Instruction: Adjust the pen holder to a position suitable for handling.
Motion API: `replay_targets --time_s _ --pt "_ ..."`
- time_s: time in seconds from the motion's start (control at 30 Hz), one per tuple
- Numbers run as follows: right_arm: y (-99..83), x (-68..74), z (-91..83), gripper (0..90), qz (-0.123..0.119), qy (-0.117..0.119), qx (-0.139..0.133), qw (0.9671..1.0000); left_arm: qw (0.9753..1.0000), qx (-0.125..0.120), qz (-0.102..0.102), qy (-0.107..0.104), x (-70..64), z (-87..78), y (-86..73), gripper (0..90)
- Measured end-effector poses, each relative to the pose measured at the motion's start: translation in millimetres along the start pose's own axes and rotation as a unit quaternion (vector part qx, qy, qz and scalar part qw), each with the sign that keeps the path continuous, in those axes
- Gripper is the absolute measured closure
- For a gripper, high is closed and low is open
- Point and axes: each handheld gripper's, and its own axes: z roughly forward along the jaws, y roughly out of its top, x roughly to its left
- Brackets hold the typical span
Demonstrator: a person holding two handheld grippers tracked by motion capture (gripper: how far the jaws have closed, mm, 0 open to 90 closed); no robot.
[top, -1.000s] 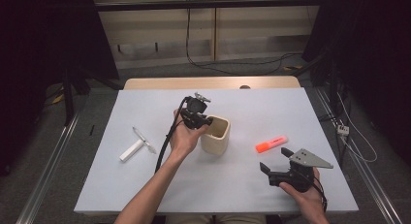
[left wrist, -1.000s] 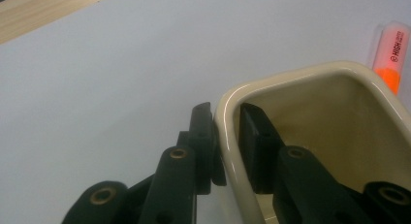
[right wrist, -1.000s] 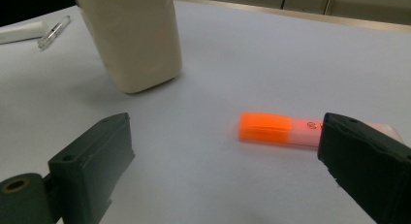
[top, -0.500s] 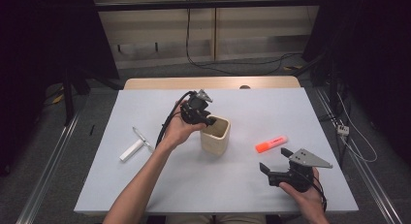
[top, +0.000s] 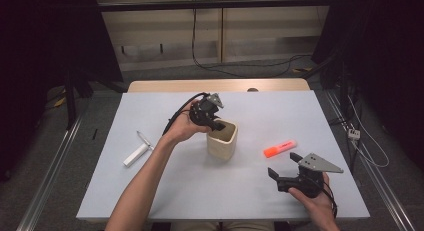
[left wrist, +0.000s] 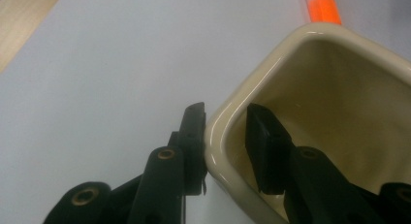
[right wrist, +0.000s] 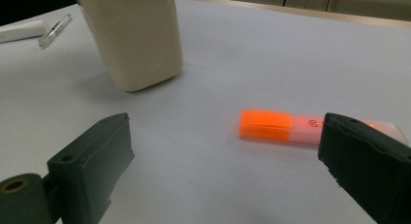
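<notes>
left gripper (top: 218,125) sits at the near-left rim of the cream cup (top: 223,141), tilted down toward it from the person's left hand (top: 182,128). in the left gripper view the two black jaws straddle the cup (left wrist: 310,117) wall: one jaw outside, pressed flat against the glazed outer face, the other inside the hollow, a small gap showing between its pad and the inner wall. jaws narrowly parted, then, set about the rim; whether they truly pinch it cannot be told. cup stands upright on the white table (top: 165,186), its inside bare as far as can be seen. beyond the cup's far rim, ahead of the left jaws, the orange highlighter (left wrist: 322,6) tip peeks in. right gripper (top: 283,167) hangs low over the table, held in the right hand (top: 315,203), grey plate on top, jaws spread wide and holding nothing. in the right gripper view the highlighter (right wrist: 300,128) lies flat just ahead of the jaws, toward the right-hand one, orange cap end pointing to the gap between them; cup (right wrist: 135,37) farther ahead, off the left-hand jaw. well off to the outer side of the left gripper lie a white stick-shaped object (top: 136,155) and a clear pen (top: 145,139), close together.
</notes>
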Motion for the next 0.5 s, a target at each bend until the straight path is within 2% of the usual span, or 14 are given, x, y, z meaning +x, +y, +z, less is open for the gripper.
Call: replay_targets --time_s 0.03,0.1,0.17,0.2,0.27,0.37,0.4,0.43,0.47,0.5 --pt "0.0 0.1 0.0 5.0 0.000 0.000 0.000 1.0000 1.0000 0.000 0.001 0.000 0.0 0.9 -0.4 69.8" --pt "0.1 0.1 -0.2 5.0 0.001 -0.001 0.000 1.0000 1.0000 0.007 -0.006 0.001 -0.4 -0.1 0.2 70.3" --pt "0.3 0.1 -1.7 5.5 -0.001 -0.004 -0.004 1.0000 0.9994 0.024 -0.023 0.012 -1.9 -2.4 1.9 71.5" --pt "0.3 0.1 -1.7 5.5 -0.001 -0.004 -0.004 1.0000 0.9994 0.024 -0.023 0.012 -1.9 -2.4 1.9 71.9" --pt "0.3 0.5 -2.4 5.5 -0.001 -0.004 -0.005 1.0000 0.9975 0.031 -0.056 0.029 -1.7 -5.6 0.5 72.6" --pt "0.0 0.4 -2.1 5.4 -0.003 -0.001 -0.003 1.0000 0.9966 0.031 -0.068 0.035 -2.7 -7.8 -0.9 73.4" --pt "-0.1 0.4 -2.2 5.4 -0.003 -0.001 -0.004 1.0000 0.9949 0.033 -0.082 0.048 -4.6 -9.7 -1.9 73.6" --pt "-0.1 0.4 -2.2 5.4 -0.003 -0.001 -0.004 1.0000 0.9949 0.033 -0.082 0.048 -4.6 -9.7 -1.9 73.7" --pt "-0.1 0.2 -2.4 5.3 -0.002 -0.001 -0.003 1.0000 0.9936 0.035 -0.093 0.053 -5.2 -10.7 -2.1 73.9" --pt "-0.1 0.2 -2.4 5.3 -0.002 -0.001 -0.003 1.0000 0.9912 0.040 -0.109 0.063 -5.9 -11.4 -1.9 73.9"
